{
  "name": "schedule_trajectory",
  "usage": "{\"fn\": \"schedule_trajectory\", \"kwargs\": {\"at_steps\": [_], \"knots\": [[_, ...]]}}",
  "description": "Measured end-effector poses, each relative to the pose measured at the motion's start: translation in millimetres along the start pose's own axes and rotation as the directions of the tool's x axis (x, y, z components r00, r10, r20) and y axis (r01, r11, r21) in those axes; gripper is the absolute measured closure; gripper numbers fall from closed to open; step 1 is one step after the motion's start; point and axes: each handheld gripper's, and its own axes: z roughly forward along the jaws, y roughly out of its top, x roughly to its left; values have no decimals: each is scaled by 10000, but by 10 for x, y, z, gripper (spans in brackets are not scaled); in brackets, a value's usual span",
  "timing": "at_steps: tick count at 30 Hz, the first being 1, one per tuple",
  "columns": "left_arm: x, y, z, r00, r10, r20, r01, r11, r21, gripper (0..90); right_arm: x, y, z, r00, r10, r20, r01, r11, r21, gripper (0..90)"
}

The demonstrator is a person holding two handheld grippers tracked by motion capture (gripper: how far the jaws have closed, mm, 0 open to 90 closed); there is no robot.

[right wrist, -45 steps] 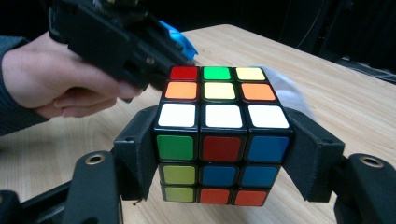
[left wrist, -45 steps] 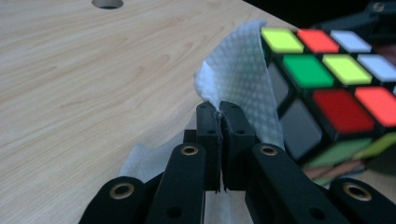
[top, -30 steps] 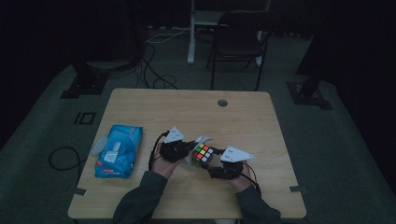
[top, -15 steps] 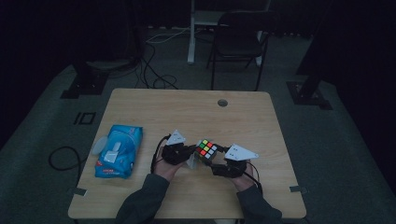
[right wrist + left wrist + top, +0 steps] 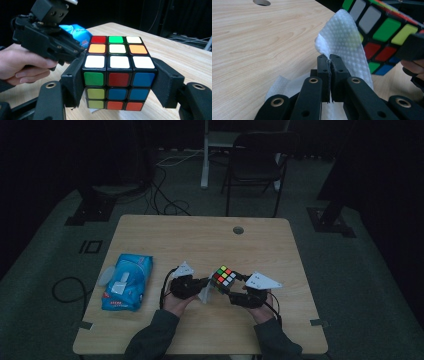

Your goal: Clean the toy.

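Note:
A colour-scrambled Rubik's cube (image 5: pixel 223 277) (image 5: pixel 117 75) is held just above the wooden table (image 5: pixel 200 240), near its front edge. My right gripper (image 5: pixel 226 285) (image 5: pixel 117 82) is shut on it, with one black pad on each side face. My left gripper (image 5: pixel 206 286) (image 5: pixel 329 60) is shut on a white dimpled paper wipe (image 5: pixel 344 37) (image 5: pixel 205 294). The wipe lies against the cube's (image 5: pixel 384 27) left side. In the right gripper view the left gripper (image 5: pixel 80 53) and its hand sit close against the cube's left.
A blue pack of wipes (image 5: pixel 125 281) (image 5: pixel 75 31) lies at the table's left. A round cable hole (image 5: pixel 238 229) (image 5: pixel 261 2) is in the tabletop at the back. Beyond the table stand a dark chair (image 5: pixel 260 160) and floor cables.
The wipe now hangs a little lower against the cube's left side. Both hands and the cube have hardly shifted.

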Motion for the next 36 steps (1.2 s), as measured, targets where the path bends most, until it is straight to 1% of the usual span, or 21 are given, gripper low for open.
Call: {"fn": "schedule_trajectory", "kwargs": {"at_steps": [1, 5, 6, 8, 9, 11, 14, 17, 19, 20, 23, 26, 29, 31, 32, 34, 36], "knots": [[-1, -11, 2, 10000, -18, 60, 18, 10000, 1, 879, -3, 4, -3, 10000, 31, 3, -31, 10000, -44, 349], [-10, -22, 2, 10000, -19, 10, 19, 10000, -45, 880, -9, 19, -10, 9999, 94, 89, -94, 9999, -106, 349], [-20, -22, -6, 10000, 61, -51, -62, 9999, -92, 880, -12, 23, -14, 9998, 143, 153, -141, 9998, -144, 349], [-20, -22, -6, 10000, 61, -51, -62, 9999, -92, 880, -14, 26, -13, 9996, 166, 227, -163, 9998, -152, 349], [-56, -23, -18, 9993, 313, -221, -316, 9994, -106, 880, -21, 31, -11, 9993, 225, 312, -220, 9996, -160, 349], [-78, -25, -17, 9990, 395, -195, -397, 9992, -89, 879, -30, 32, -14, 9989, 284, 386, -275, 9994, -216, 349], [-107, -34, 0, 9987, 483, -145, -484, 9988, -93, 879, -46, 38, -20, 9979, 528, 364, -514, 9979, -382, 349], [-151, -39, 21, 9987, 504, -91, -506, 9984, -259, 879, -45, 48, -20, 9974, 598, 406, -580, 9973, -445, 349], [-183, -35, 33, 9984, 564, -35, -565, 9977, -383, 879, -42, 53, -16, 9966, 753, 335, -735, 9959, -536, 349], [-200, -31, 39, 9981, 605, -70, -607, 9974, -390, 879, -37, 57, -15, 9965, 751, 354, -731, 9959, -541, 349], [-228, -25, 54, 9972, 747, -4, -747, 9962, -448, 879, -35, 73, -18, 9958, 854, 328, -831, 9944, -647, 348], [-289, -19, 81, 9941, 1081, 9, -1080, 9934, -397, 879, -37, 83, -22, 9953, 906, 333, -881, 9937, -697, 349], [-374, -18, 127, 9871, 1603, 30, -1602, 9869, -188, 879, -46, 85, -17, 9942, 1055, 193, -1039, 9919, -731, 349], [-419, -22, 160, 9831, 1828, 112, -1827, 9831, -90, 879, -38, 87, -13, 9944, 1032, 207, -1015, 9922, -728, 349], [-430, -23, 171, 9819, 1889, 157, -1888, 9820, -76, 879, -36, 88, -11, 9945, 1030, 187, -1014, 9922, -727, 348], [-429, -21, 179, 9819, 1886, 179, -1884, 9820, -100, 879, -32, 92, -13, 9946, 1025, 168, -1011, 9923, -714, 349], [-410, -15, 177, 9825, 1860, 81, -1859, 9825, -143, 879, -29, 97, -14, 9946, 1023, 155, -1009, 9923, -723, 349]]}}
